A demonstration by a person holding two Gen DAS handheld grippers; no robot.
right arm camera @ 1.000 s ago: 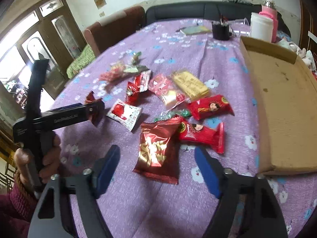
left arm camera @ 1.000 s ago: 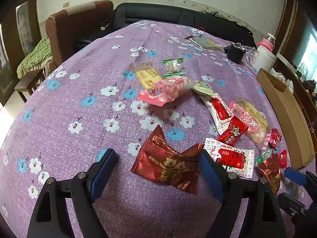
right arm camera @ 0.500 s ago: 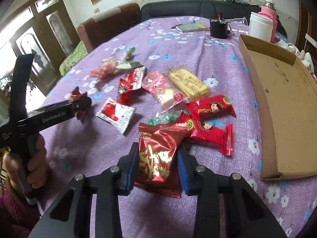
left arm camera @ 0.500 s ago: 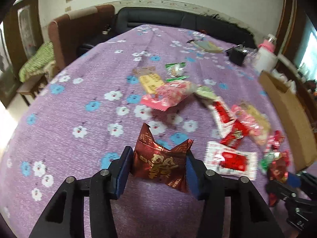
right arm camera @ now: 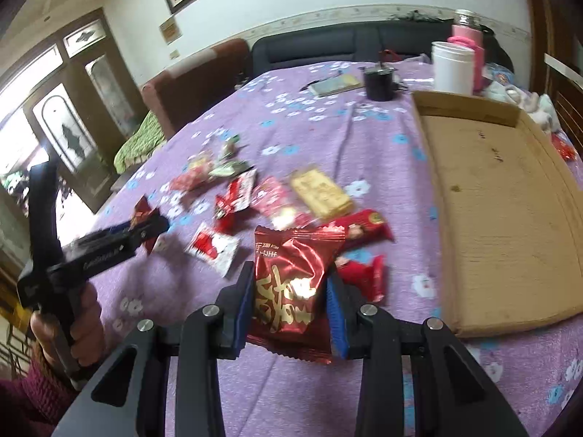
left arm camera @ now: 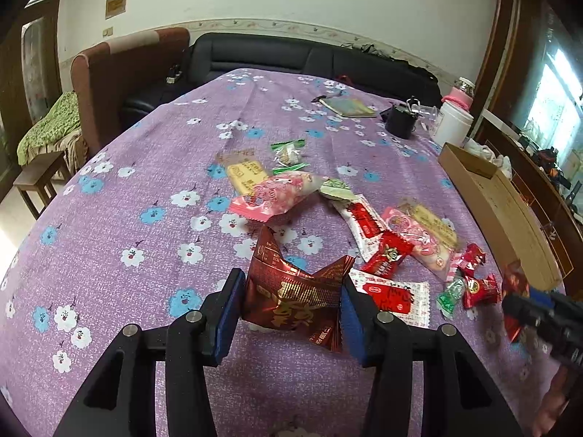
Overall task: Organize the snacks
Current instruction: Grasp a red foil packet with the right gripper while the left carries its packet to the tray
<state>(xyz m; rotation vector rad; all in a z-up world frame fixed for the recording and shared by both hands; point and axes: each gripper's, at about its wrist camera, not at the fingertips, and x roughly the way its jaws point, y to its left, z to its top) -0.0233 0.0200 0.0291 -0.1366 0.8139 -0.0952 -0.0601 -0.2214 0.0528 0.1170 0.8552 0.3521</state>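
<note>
Purple flowered cloth covers the table we work at, a dark sofa behind it. Our left gripper is clamped across a dark red packet, its jaws having just closed; our right gripper likewise pinches a bright red packet, held just clear of the cloth. Beyond them, the other snacks lie scattered mid-table, and the empty cardboard tray sits along the right edge. We judge these packets light, crinkly and slippery, puffed with air, so gripping across the middle, gently, seems safest.
</note>
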